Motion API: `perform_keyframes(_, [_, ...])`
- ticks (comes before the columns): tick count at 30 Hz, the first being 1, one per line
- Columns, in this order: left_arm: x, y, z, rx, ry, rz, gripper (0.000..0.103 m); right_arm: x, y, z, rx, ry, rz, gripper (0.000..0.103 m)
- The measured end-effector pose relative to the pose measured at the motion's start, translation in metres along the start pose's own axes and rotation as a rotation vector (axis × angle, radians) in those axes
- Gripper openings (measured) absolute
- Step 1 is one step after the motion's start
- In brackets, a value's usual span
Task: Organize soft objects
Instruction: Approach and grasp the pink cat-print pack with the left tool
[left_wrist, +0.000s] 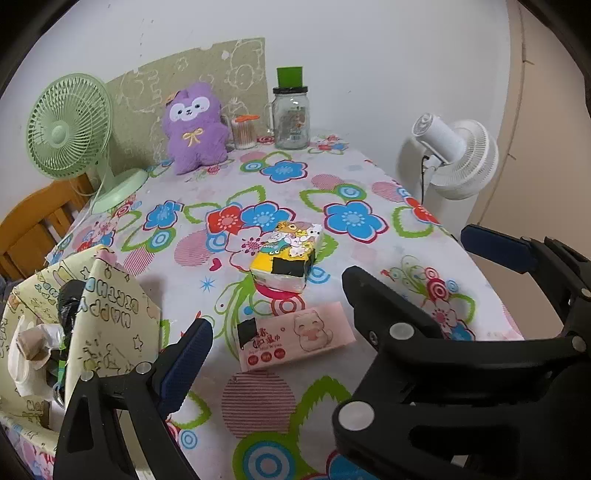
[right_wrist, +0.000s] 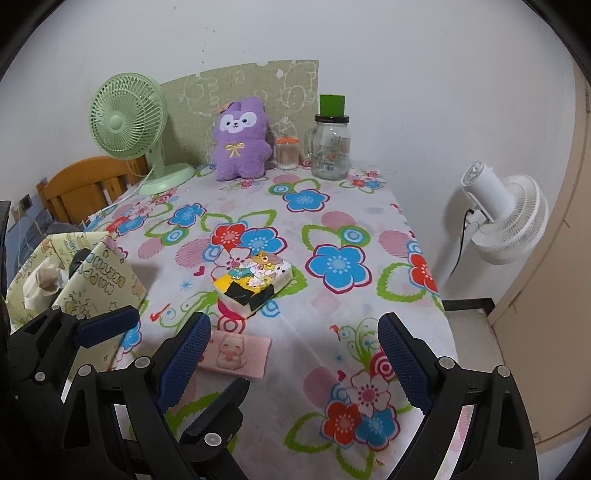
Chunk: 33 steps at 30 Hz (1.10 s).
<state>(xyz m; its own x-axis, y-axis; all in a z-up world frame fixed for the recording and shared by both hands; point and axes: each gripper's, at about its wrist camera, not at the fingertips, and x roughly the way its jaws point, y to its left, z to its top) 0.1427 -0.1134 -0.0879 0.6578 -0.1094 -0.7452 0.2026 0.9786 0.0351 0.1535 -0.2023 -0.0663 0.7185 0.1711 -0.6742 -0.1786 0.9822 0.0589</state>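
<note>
A purple plush toy (left_wrist: 195, 129) sits upright at the back of the flowered table, also in the right wrist view (right_wrist: 240, 140). A cartoon-printed tissue pack (left_wrist: 286, 256) (right_wrist: 255, 282) lies mid-table. A pink wet-wipes pack (left_wrist: 293, 341) (right_wrist: 236, 354) lies flat nearer me. My left gripper (left_wrist: 273, 325) is open and empty, hovering just above the pink pack. My right gripper (right_wrist: 295, 365) is open and empty, to the right of the pink pack. The left gripper's fingers (right_wrist: 107, 326) show at the right wrist view's lower left.
A yellow patterned box (left_wrist: 92, 317) (right_wrist: 74, 277) with paper and dark items stands at the left edge. A green desk fan (left_wrist: 70, 129), a cotton-swab jar (left_wrist: 243, 133) and a glass jar (left_wrist: 291, 122) line the back. A white floor fan (right_wrist: 506, 218) stands right of the table. A wooden chair (right_wrist: 85, 188) is left.
</note>
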Motion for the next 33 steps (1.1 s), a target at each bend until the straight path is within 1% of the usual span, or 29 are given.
perform_keyframes(7, [0.021,0.003,0.003,-0.024,0.028,0.013,0.096,0.019,-0.006,0.001,-0.004,0.026,0.015,0.094])
perform_keyframes(12, [0.033,0.003,0.0,-0.012,0.044,0.025,0.096,0.03,-0.009,-0.003,-0.002,0.052,0.011,0.094])
perform_keyframes(14, [0.037,0.003,-0.002,0.008,0.043,0.031,0.096,0.033,-0.01,-0.005,0.0,0.06,0.012,0.094])
perform_keyframes(19, [0.044,0.002,-0.008,0.047,0.074,0.004,0.095,0.042,-0.011,-0.008,0.005,0.079,0.014,0.094])
perform_keyframes(22, [0.05,0.003,-0.01,0.053,0.09,0.0,0.095,0.047,-0.01,-0.009,0.005,0.091,0.015,0.094])
perform_keyframes(30, [0.065,0.01,-0.009,0.027,0.121,-0.012,0.096,0.059,-0.009,-0.01,-0.009,0.118,0.006,0.094])
perform_keyframes(33, [0.067,0.013,-0.008,0.014,0.118,-0.022,0.096,0.063,-0.008,-0.01,-0.006,0.124,0.011,0.094])
